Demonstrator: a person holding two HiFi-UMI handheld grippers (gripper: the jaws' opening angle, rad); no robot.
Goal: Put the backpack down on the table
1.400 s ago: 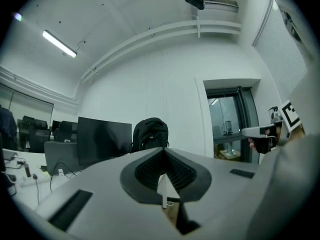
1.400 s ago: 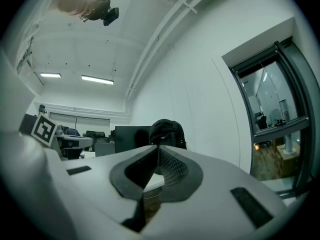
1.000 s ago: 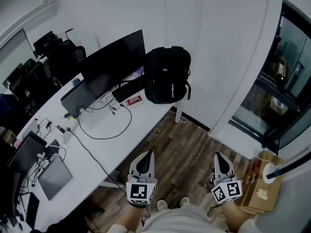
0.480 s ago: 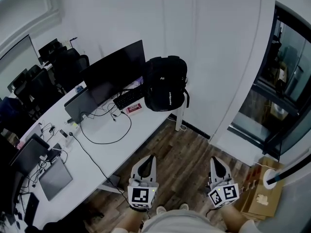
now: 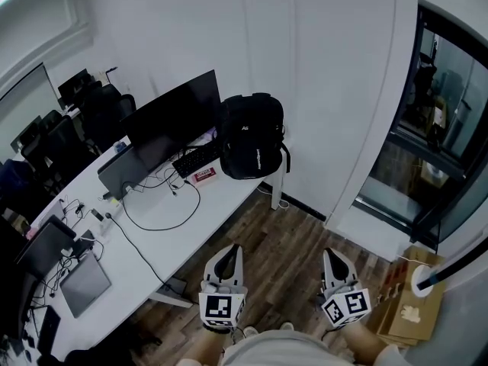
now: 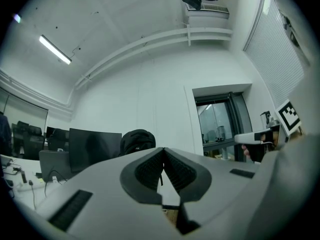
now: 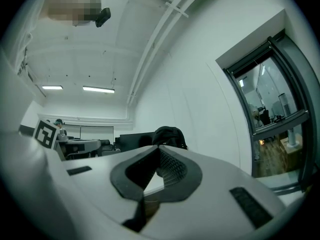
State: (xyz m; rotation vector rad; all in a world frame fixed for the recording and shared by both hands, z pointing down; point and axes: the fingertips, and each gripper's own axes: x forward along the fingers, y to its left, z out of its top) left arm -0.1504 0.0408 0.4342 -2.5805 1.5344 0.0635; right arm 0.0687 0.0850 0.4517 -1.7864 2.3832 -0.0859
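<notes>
A black backpack (image 5: 252,136) stands upright on the far end of the long white table (image 5: 160,235), next to the wall. It also shows in the left gripper view as a dark hump, the backpack (image 6: 135,140), and in the right gripper view as the backpack (image 7: 169,134). My left gripper (image 5: 229,255) and right gripper (image 5: 332,256) hang low over the wooden floor, well short of the table, both shut with nothing between the jaws. They point toward the backpack.
A large dark monitor (image 5: 171,117), a keyboard (image 5: 197,158), a laptop (image 5: 122,175), cables and a tablet (image 5: 84,284) lie on the table. Black chairs (image 5: 84,105) stand beyond it. A glass door (image 5: 442,128) is at the right, a cardboard box (image 5: 412,303) by my right foot.
Both grippers have drifted slightly back from the table; the backpack sits a bit further left in the head view. The right jaws closed the last small gap.
</notes>
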